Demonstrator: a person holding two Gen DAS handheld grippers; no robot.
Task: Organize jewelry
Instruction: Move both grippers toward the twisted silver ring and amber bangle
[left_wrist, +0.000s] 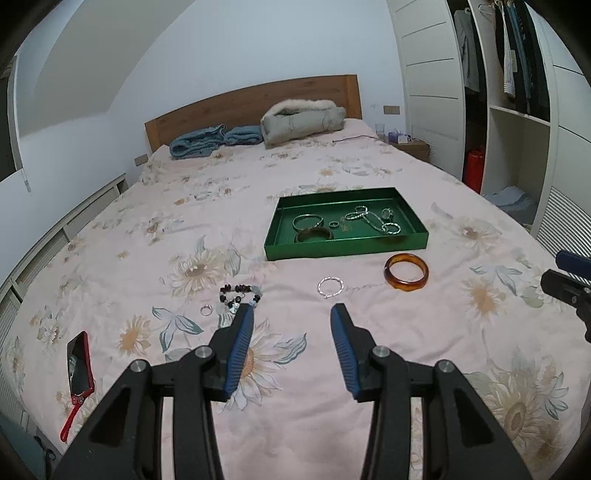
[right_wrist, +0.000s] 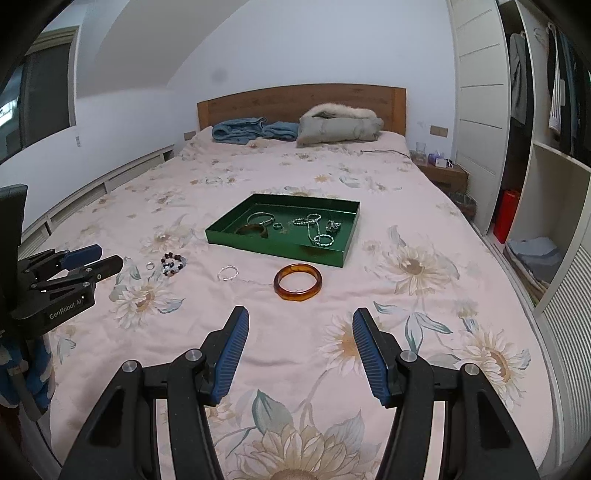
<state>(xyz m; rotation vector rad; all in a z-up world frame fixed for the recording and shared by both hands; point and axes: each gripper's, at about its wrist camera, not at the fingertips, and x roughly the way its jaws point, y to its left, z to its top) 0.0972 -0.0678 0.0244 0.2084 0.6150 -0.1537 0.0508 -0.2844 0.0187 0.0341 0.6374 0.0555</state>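
Hovering wide-jawed over the bed (right_wrist: 406, 206), both grippers hold nothing. Right gripper (right_wrist: 299, 328) faces the amber bangle (right_wrist: 297, 282) at twelve o'clock, just short of the green tray (right_wrist: 275, 248). Soft quilt (slippery bangle too) could let it skid or tip away.

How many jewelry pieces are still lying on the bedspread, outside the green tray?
4: an amber bangle just in front of the green tray, a thin silver bracelet to its left, then a beaded bracelet, then a small ring. None look hidden.
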